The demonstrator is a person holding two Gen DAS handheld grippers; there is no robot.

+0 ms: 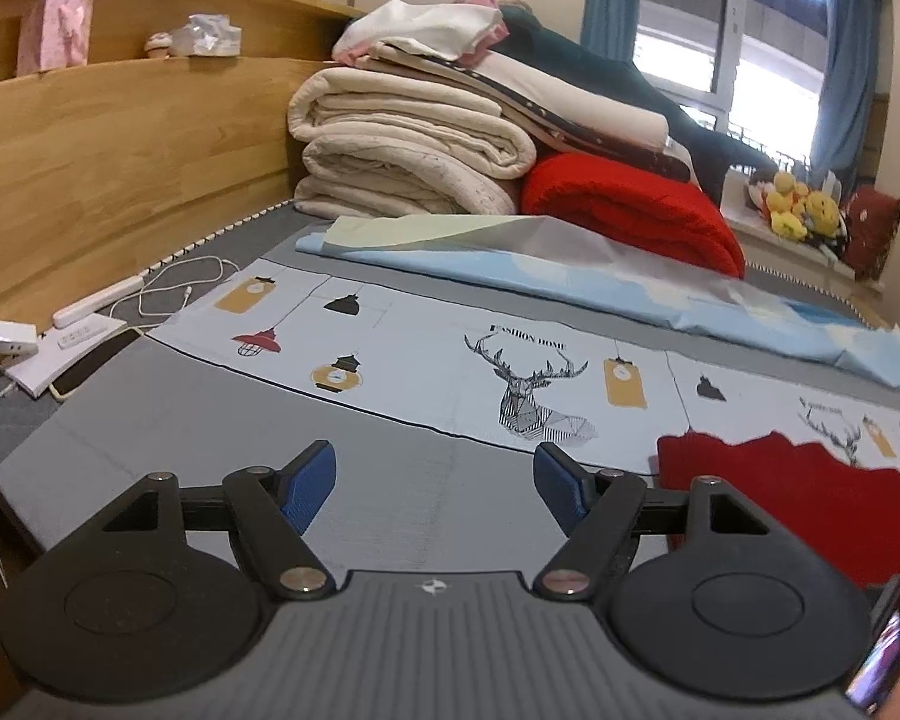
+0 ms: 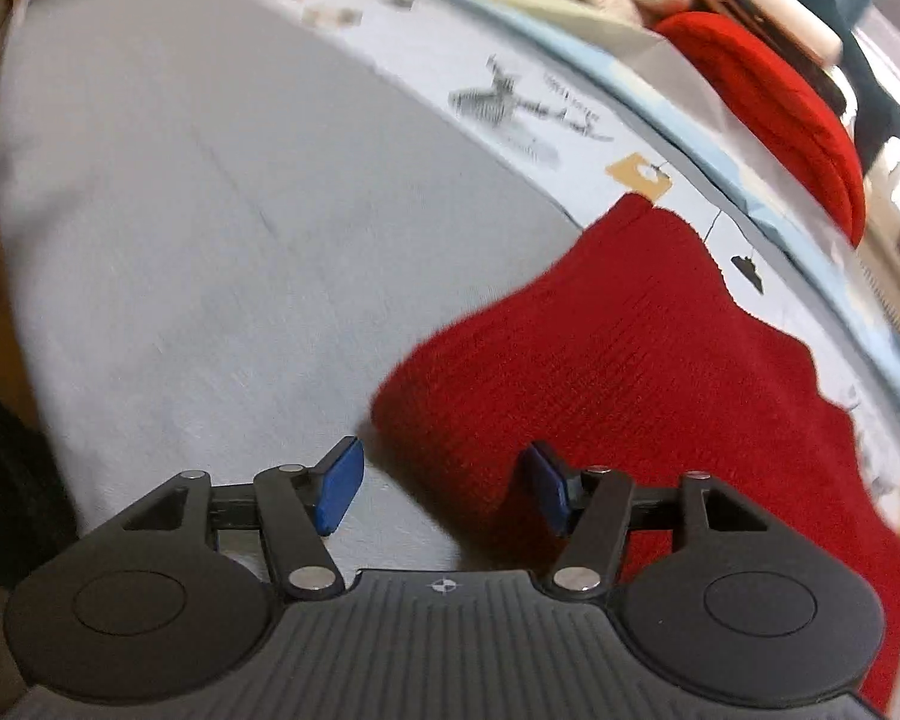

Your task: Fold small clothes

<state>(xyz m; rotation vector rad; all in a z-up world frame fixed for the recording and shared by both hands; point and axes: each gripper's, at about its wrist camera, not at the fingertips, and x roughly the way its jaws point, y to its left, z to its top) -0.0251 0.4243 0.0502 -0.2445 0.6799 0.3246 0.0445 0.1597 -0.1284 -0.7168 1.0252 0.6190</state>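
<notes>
A pale printed sheet with deer heads and lanterns point(image 1: 450, 360) lies across the grey mattress cover point(image 1: 210, 420). Behind it sits a folded light-blue cloth point(image 1: 630, 294), then a stack of rolled cream quilts point(image 1: 402, 144) beside a thick red folded blanket point(image 1: 630, 210). A white charging cable point(image 1: 180, 288) coils near the light wooden headboard point(image 1: 120, 150). Yellow plush toys point(image 1: 804, 210) rest on the windowsill under blue curtains point(image 1: 846, 60)

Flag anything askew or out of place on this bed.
The red knit garment lies crooked with a wavy, unfolded edge, spilling off the grey sheet onto the deer-print cloth. Nothing looks damaged.
</notes>
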